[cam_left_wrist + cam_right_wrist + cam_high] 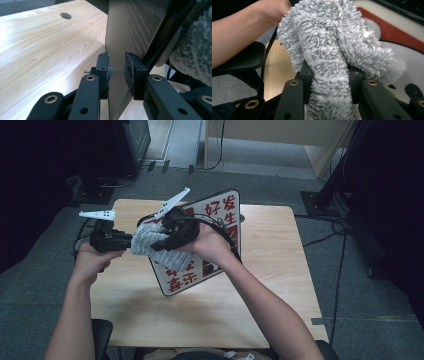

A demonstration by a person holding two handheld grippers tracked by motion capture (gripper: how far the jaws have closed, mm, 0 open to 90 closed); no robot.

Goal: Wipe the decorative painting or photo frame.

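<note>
Two grippers met at the tilted sign board (210, 240). Left gripper (117, 71) straddled its edge between narrow fingers; the board could tip. Right gripper (329, 75) pinched the grey cloth (332, 45), which might slip.

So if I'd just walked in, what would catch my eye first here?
Probably the board with big red characters, tilted up in the middle of the wooden table. The right tongs pinch a fluffy grey cloth against its printed face, while the left tongs straddle the board's edge from the left.
</note>
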